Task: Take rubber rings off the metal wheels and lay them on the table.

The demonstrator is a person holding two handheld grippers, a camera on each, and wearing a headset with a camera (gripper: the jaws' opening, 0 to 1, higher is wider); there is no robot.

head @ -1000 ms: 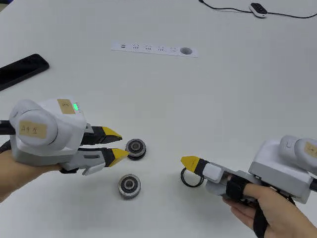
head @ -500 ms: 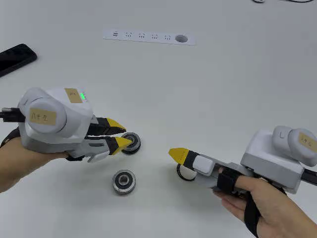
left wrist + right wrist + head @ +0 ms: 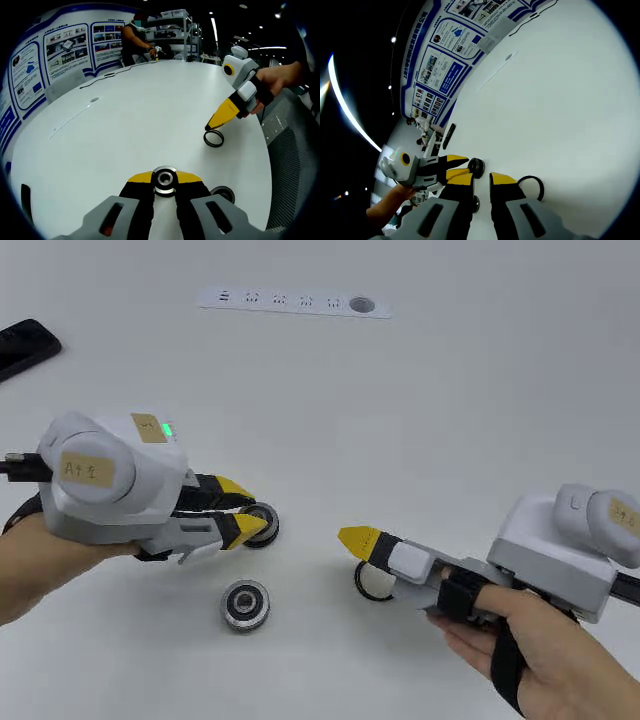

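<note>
Left claw (image 3: 250,510) tight on wheel (image 3: 165,178), axle along the jaws; right claw (image 3: 481,177) slightly ajar beside flat rubber ring (image 3: 530,177)

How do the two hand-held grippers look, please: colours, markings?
The left gripper and the right gripper have white rounded housings, black jaws with yellow tips, and tan handwritten labels. The left has a green light and a black cable; a black strap crosses the right hand.
</note>
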